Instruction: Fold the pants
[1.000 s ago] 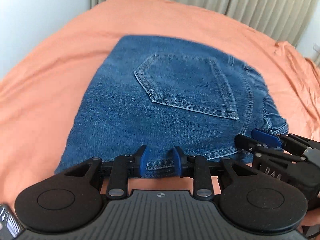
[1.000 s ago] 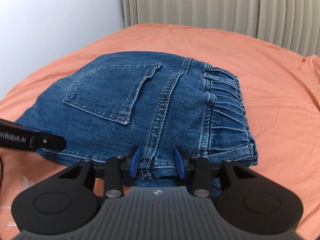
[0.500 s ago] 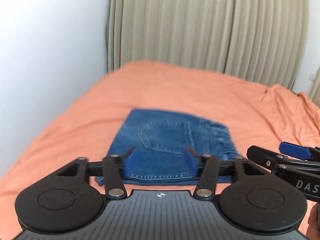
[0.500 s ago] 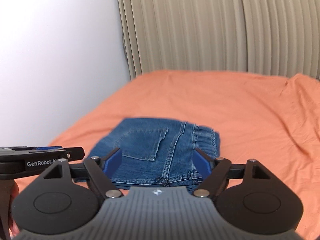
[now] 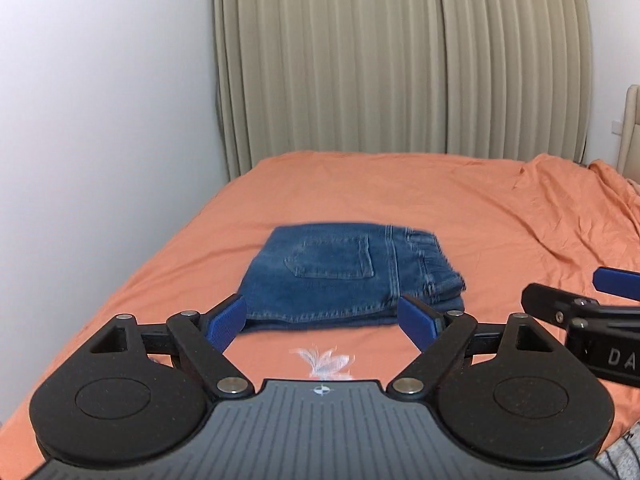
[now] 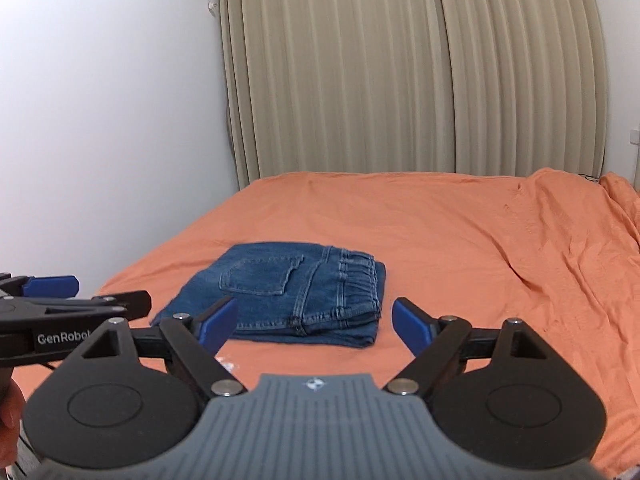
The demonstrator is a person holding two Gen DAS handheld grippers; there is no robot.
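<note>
Blue denim pants (image 5: 344, 276) lie folded into a compact rectangle on the orange bed, back pocket up, waistband to the right; they also show in the right wrist view (image 6: 288, 292). My left gripper (image 5: 322, 324) is open and empty, held back from the pants' near edge. My right gripper (image 6: 310, 324) is open and empty, also back from the pants. The right gripper's fingers (image 5: 560, 304) show at the right edge of the left wrist view. The left gripper's fingers (image 6: 80, 304) show at the left of the right wrist view.
The orange bedsheet (image 5: 460, 216) covers the bed, rumpled at the right (image 6: 580, 248). A white wall (image 5: 100, 120) runs along the left side. Beige curtains (image 6: 400, 72) hang behind the bed. A white flower print (image 5: 324, 360) marks the sheet near me.
Both grippers have let go of the pants' near edge, opened wide and pulled back and up. The folded pants stay flat on the bed.
</note>
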